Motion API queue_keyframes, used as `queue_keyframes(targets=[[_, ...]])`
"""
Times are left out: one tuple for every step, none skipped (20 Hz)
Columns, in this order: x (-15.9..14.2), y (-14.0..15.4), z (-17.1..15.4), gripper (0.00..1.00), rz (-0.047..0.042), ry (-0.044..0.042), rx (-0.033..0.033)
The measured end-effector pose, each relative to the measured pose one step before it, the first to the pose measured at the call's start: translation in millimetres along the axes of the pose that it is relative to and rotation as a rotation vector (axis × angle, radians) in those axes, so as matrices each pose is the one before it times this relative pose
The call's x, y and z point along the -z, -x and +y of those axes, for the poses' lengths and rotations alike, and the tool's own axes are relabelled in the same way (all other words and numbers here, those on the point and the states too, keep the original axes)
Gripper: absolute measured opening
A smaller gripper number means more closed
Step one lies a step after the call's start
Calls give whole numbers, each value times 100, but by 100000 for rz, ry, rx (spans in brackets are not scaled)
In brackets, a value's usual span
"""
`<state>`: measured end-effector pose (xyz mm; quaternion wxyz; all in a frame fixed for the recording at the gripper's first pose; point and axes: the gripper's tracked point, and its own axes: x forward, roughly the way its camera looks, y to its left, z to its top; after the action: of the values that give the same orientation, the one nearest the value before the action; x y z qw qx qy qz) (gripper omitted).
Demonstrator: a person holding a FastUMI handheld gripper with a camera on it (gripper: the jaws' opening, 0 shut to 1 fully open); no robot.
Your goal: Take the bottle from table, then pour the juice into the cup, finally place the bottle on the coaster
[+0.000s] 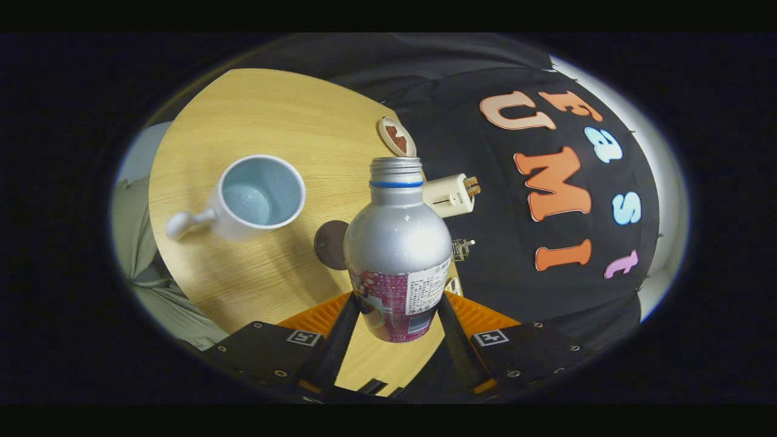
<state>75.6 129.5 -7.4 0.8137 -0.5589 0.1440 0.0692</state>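
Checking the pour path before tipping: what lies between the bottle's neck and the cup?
Bare wooden table in the gripper view. The claw is shut on the bottle; the cup stands apart, the dark coaster nearer the bottle's body.

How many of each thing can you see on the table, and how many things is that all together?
Bottle, held between the gripper fingers: 1
Cup: 1
Dark round coaster: 1
Round disc with a red shape: 1
Cream plug-like device: 1
Total: 5
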Motion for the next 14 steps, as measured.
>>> queue_keyframes(targets=[[-60, -110, -45, 76, -2145, -6171, -1599], [-38, -287, 44, 76, -1317, -7181, -961], [189, -233, -52, 76, -977, -6356, -1085], [-66, -45, -292, 76, -1178, -5416, 361], [-23, -125, -594, 76, -948, -4949, 730], [-164, -63, -390, 76, -1211, -5528, 765], [-108, -287, -230, 76, -1320, -5496, 72], [-273, -141, -233, 76, -1800, -6214, -85], [-459, -235, -172, 76, -1905, -6852, -592], [-412, -227, 77, 76, -2083, -6821, -1230], [-299, -229, 303, 76, -1761, -6504, -2191], [-439, -162, 74, 76, -1860, -5885, -1534], [-336, -313, 256, 76, -1473, -5393, -1729], [-337, -282, 341, 76, -1655, -5160, -1847]])
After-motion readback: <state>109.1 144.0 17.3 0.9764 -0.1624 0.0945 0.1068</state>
